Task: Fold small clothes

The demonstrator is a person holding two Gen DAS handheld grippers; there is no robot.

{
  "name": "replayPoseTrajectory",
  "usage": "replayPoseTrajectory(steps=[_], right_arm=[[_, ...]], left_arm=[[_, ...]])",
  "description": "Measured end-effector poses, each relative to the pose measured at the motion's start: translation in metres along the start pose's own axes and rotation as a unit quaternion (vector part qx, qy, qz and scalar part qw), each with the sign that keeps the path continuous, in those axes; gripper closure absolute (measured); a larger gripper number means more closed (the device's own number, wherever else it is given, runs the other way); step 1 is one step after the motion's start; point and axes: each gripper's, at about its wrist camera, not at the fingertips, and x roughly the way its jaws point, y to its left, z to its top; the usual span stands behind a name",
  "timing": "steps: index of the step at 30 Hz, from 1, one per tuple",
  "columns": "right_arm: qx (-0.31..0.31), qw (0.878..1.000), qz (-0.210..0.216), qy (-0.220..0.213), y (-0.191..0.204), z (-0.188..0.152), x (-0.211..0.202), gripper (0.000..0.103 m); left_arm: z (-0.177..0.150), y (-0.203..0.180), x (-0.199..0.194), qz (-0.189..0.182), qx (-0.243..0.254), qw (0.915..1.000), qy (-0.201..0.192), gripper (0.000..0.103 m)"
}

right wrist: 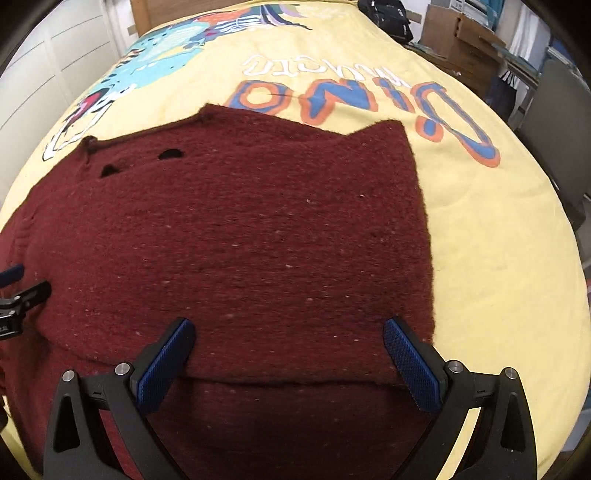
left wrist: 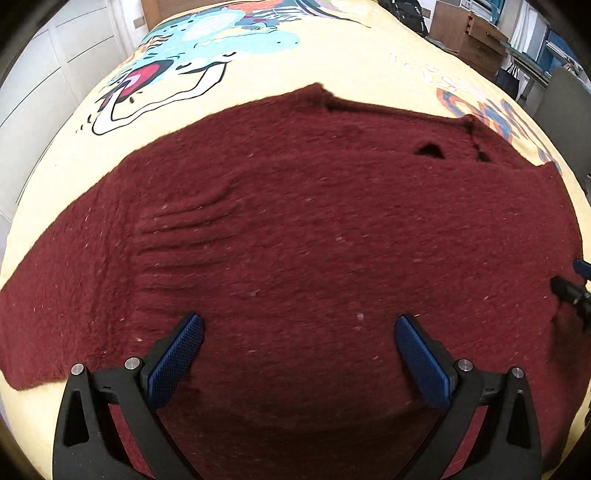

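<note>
A dark red knitted sweater (left wrist: 295,229) lies flat on a yellow printed bed cover (left wrist: 351,62). Its left sleeve stretches out to the left in the left wrist view. Its right side is folded over the body, leaving a straight right edge in the right wrist view, where the sweater (right wrist: 240,240) fills the middle. My left gripper (left wrist: 299,332) is open and empty just above the sweater's lower middle. My right gripper (right wrist: 290,336) is open and empty above the sweater's lower right part, near a fold edge. Each gripper shows at the edge of the other's view.
The yellow cover (right wrist: 498,258) carries a cartoon dinosaur print and coloured letters (right wrist: 369,96). A black bag (right wrist: 388,16) sits at the far end. Cardboard boxes (right wrist: 458,33) and furniture stand at the far right. White cupboards (left wrist: 44,74) are at the left.
</note>
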Motion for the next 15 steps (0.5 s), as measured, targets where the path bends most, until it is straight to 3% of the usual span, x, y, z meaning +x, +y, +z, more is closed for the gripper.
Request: replayPoseTrajectory(steps=[3,10,15], right_arm=[[0.006,1.000,0.005,-0.005,-0.001,-0.004,0.005,0.001],[0.024,0.998,-0.009,-0.059,0.005,-0.023,0.001,0.001],[0.030,0.997,-0.019,-0.061,0.010,-0.024,0.001,0.001]], left_arm=[[-0.003,-0.002,0.000,0.002,0.003,1.0000,-0.002,0.001],[-0.006,-0.005,0.001,0.008,0.004,0.9999,-0.009,0.001],[-0.012,-0.009,-0.001,0.013,0.005,0.9997,-0.021,0.001]])
